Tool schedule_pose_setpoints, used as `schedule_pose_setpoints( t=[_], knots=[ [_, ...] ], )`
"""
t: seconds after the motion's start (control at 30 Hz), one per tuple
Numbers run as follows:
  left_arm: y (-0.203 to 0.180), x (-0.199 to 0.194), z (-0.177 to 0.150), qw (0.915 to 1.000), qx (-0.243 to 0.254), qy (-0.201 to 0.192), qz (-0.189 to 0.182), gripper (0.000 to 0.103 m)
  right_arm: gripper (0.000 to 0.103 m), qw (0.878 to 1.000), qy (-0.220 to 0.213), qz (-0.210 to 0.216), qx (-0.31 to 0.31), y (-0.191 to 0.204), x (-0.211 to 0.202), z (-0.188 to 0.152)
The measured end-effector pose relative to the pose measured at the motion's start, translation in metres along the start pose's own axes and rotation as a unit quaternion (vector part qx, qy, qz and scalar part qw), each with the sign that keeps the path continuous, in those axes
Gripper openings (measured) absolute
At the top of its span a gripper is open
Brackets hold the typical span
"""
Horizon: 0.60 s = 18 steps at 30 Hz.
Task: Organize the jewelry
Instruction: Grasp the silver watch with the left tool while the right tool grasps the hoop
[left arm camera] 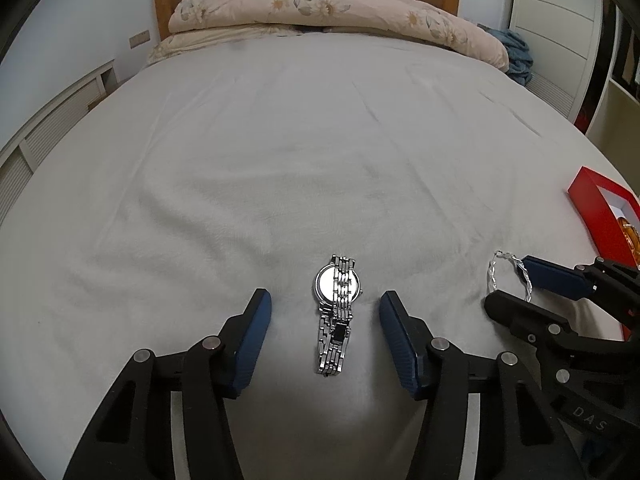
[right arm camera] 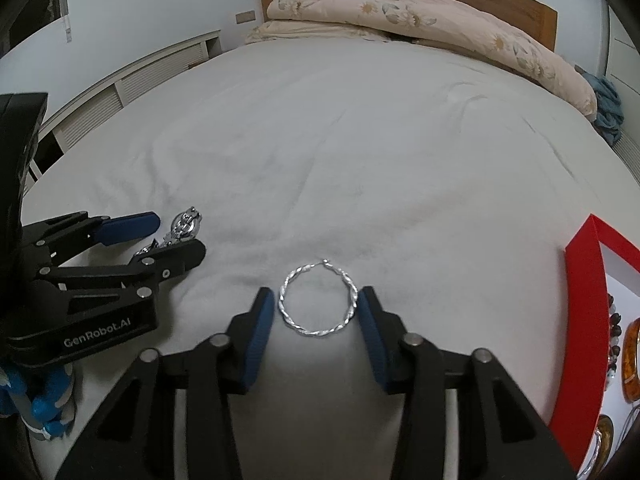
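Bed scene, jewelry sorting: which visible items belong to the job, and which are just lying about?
Part of the job:
- silver watch, between the open left gripper fingers
- twisted silver bangle, between the open right gripper fingers
- red jewelry box, already holding beads and amber pieces

Just lying about:
- floral quilt by the headboard
- blue cloth at the bed's edge

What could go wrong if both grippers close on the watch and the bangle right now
1. The bangle lies flat on soft sheet; the open right gripper straddles it, and the thin twisted ring might slip or tip when squeezed.
2. The watch lies lengthwise between the open left gripper's fingers; gripped at the narrow band, the case may swing.
3. Both grippers are close together and could bump heading to the red box.
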State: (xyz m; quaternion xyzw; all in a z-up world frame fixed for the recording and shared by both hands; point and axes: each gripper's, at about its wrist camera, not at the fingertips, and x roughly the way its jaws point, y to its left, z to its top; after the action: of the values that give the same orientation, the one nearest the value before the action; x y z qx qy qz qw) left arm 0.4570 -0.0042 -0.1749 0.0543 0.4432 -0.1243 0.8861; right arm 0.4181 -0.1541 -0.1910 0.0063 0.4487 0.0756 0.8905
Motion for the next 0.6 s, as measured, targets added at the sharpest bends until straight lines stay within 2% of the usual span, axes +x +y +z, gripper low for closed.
schedule_pose_setpoints(
  t=[0.13,0.23,0.37,0.6],
  knots=[
    [-0.001,-0.001,-0.001,1.0,0.004,-0.003,0.001,0.049,0.038,1.0,-0.004,-0.002,-0.004,0.0,-0.001,0.0],
    [-0.002,-0.002,-0.001,0.9999,0.008,-0.006,0.0,0.04,0.038,1.0,-0.011,-0.005,-0.008,0.003,-0.003,0.0],
    [-0.005,-0.003,-0.001,0.9999,0.015,-0.008,-0.001,0.021,0.038,1.0,-0.019,-0.004,-0.014,0.005,-0.007,0.0],
    [-0.005,-0.006,-0.001,0.9997,0.021,-0.013,0.0,0.019,0.038,0.999,-0.03,-0.001,-0.018,0.009,-0.015,0.0]
  ],
)
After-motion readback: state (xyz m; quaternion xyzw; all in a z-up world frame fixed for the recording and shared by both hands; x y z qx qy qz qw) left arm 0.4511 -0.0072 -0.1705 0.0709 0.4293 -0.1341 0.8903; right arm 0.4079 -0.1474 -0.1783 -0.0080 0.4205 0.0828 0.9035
